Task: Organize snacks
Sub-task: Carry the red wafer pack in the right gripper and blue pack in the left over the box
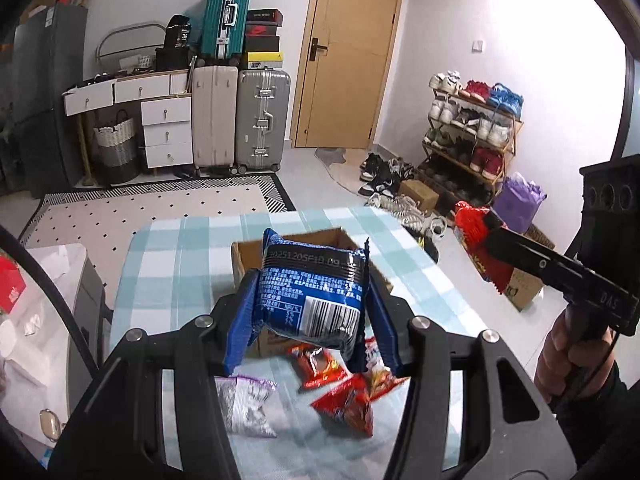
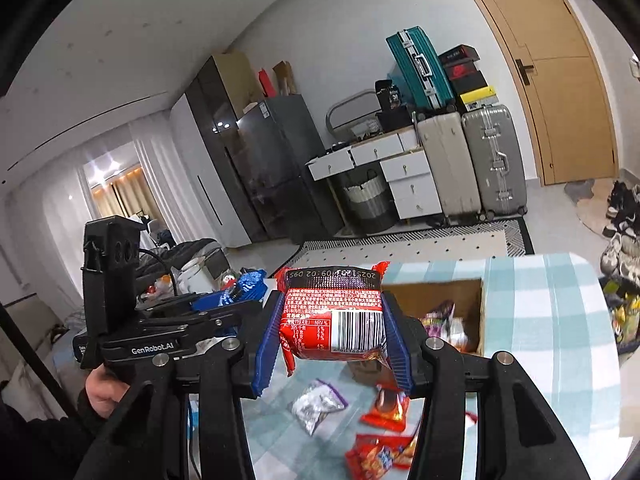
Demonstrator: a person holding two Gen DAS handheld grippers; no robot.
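L gripper (image 1: 310, 312) is clenched on a blue snack pack (image 1: 312, 292), R gripper (image 2: 334, 328) on a red snack pack (image 2: 334, 316); both packs are held crosswise above the table. The cardboard box (image 2: 476, 312) lies just ahead and below, slightly right of the R gripper.

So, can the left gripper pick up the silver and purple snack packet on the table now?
Probably not yet: the left gripper is shut on a blue snack packet. The silver and purple snack packet lies uncovered below it, so the way is free once it lets go.
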